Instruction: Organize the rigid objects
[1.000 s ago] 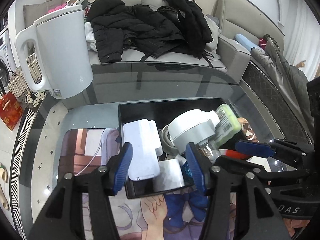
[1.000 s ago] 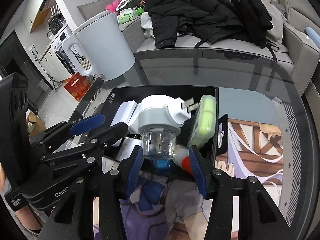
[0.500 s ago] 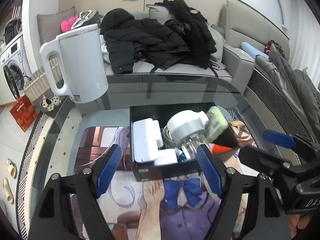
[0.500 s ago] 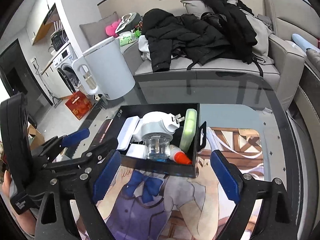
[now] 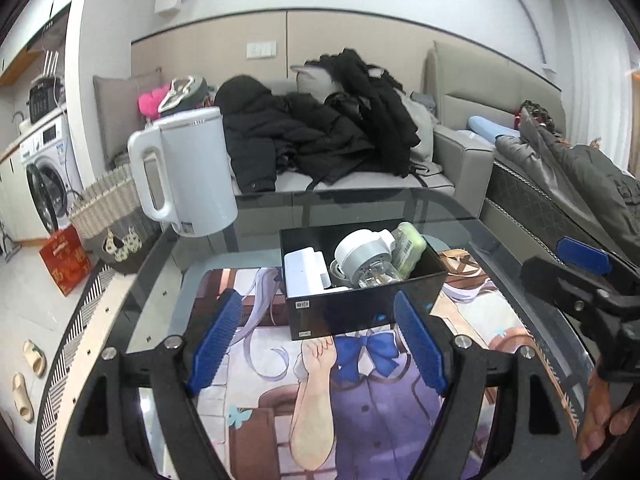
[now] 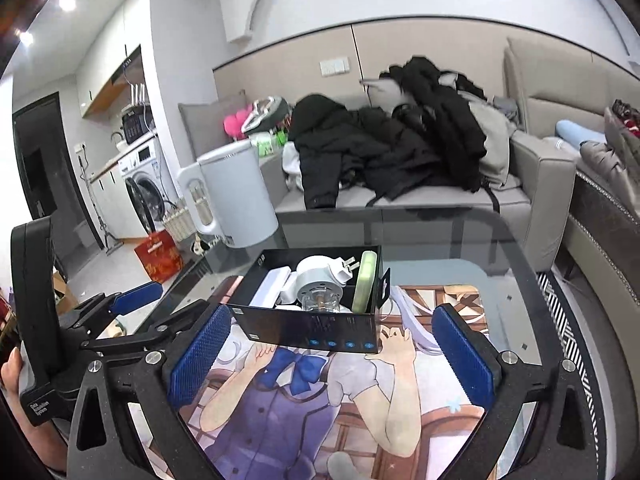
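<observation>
I hold both tools above the printed mat (image 5: 360,400), each with its 2 pads spread wide and nothing between them: the left gripper (image 5: 318,344) low in its frame, the right gripper (image 6: 332,354) likewise. The black box (image 5: 360,312) sits at frame centre on the mat, holding a white plug (image 6: 320,276), a clear bottle (image 5: 376,274), a green case (image 6: 366,282) and a white adapter (image 5: 302,272). I judge the packing done; next I look for strays outside the box, though I see none on the glass table (image 5: 360,208).
</observation>
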Demonstrator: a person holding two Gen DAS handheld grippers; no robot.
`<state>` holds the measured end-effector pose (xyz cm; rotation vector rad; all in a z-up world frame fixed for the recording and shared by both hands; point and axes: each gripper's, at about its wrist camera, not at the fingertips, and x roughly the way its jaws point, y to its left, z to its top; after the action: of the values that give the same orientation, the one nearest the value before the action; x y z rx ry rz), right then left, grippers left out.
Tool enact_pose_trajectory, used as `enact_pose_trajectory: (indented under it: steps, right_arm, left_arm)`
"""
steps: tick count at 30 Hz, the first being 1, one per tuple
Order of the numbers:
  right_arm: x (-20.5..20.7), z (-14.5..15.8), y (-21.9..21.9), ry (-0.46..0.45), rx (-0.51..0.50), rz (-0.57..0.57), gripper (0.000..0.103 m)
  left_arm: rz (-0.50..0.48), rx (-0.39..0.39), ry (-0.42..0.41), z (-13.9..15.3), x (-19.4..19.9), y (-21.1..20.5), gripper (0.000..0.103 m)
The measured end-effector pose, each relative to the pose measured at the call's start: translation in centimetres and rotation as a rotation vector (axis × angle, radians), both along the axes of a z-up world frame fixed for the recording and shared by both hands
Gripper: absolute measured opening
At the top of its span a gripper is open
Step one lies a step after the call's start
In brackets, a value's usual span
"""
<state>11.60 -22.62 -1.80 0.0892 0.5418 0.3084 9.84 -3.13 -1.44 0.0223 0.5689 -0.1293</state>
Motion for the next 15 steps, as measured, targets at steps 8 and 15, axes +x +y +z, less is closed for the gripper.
enact_pose_trajectory:
  steps: [8, 15]
  right_arm:
    - [-4.9, -0.6, 0.3, -0.12, -0.077, -0.019, 0.102]
    - [-8.2, -1.4, 0.3, -0.198, -0.091, -0.06, 0.103]
  left_arm:
    - [-0.038, 0.02, -0.073, 0.3, -4.1, 0.1, 0.079]
    - [-0.039, 0.03, -0.135, -0.4, -7.1, 0.5, 0.079]
